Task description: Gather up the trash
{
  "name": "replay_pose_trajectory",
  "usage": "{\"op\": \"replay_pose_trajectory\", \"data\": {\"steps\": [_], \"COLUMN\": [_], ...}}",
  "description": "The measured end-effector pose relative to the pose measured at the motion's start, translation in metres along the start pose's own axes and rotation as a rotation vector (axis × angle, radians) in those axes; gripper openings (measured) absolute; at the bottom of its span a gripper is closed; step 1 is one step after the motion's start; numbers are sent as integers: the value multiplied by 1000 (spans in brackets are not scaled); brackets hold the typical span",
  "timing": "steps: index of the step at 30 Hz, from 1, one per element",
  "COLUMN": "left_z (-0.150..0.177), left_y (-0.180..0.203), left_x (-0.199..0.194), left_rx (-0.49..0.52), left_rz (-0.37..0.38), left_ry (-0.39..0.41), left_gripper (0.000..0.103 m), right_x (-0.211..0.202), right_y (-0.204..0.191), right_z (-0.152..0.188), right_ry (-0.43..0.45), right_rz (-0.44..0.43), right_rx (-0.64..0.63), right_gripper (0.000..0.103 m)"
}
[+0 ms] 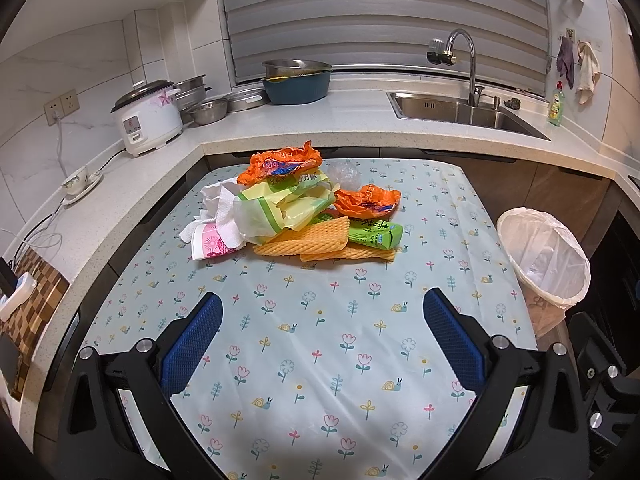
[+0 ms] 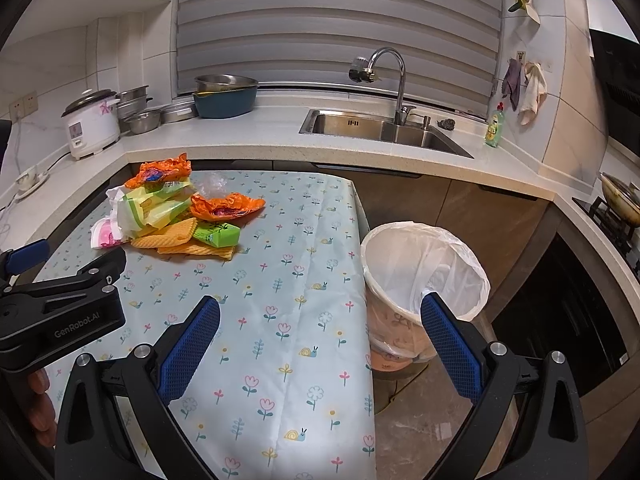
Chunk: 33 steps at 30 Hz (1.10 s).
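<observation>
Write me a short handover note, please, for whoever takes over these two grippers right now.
Left gripper: open, empty, above the flowered tablecloth, short of the trash pile.
Right gripper: open, empty, over the table's right edge beside the lined bin.
Pile at the table's far end: orange wrappers, yellow-green bag, paper towel, pink cup, foam netting, green carton.
Done: no trash seen in the bin.
Left: everything.
</observation>
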<state>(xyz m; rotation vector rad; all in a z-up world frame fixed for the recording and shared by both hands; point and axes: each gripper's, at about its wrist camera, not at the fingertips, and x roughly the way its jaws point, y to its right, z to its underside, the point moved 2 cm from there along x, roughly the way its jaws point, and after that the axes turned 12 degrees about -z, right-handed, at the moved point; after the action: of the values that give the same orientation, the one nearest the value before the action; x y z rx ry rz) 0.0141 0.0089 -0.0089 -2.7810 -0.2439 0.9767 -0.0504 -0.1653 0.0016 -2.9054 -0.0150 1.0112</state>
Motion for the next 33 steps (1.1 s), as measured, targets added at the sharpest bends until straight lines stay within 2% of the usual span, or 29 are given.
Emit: {"op": "replay_pose_trajectory", "data": {"steps": [33], "left_z": [-1], "left_y": [-3], "left_x": [0], "left_rx": [0], "left_rz": [-4], "left_ry": [6], "left_gripper": [96], "right_x": [1], "right_y": [-1], "right_z": [-1], "right_ry": [6], "right_rz": [-1], "right_rx": [1], "right_gripper": [96]}}
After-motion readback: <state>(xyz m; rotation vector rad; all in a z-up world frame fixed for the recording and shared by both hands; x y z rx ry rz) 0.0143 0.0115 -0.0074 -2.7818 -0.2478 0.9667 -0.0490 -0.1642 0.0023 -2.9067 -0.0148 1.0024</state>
